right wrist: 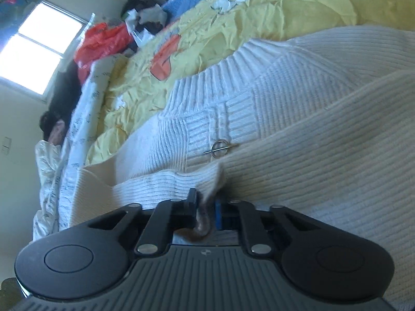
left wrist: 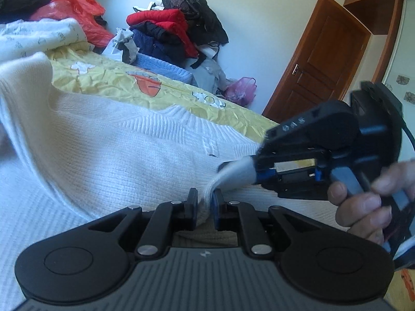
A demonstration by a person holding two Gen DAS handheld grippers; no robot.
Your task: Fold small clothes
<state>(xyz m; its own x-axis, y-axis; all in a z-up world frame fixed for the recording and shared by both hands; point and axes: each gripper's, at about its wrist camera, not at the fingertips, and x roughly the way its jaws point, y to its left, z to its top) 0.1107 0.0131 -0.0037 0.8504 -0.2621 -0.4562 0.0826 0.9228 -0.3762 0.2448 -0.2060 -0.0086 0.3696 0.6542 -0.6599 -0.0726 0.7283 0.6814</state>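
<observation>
Both jaws pinch the white sweater's [left wrist: 109, 150] near edge, side by side; yellow sheet [left wrist: 181, 90] lies beyond

hand [left wrist: 368, 207]: blurred, cut at right edge | sweater [left wrist: 109, 155]: left part out of frame | far clothes pile [left wrist: 179, 26]: items indistinct

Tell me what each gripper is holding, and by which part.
Both hold the white sweater. The left gripper pinches a bunched fold at its near edge; the right gripper clamps another fold of the same edge, close beside the left.
</observation>
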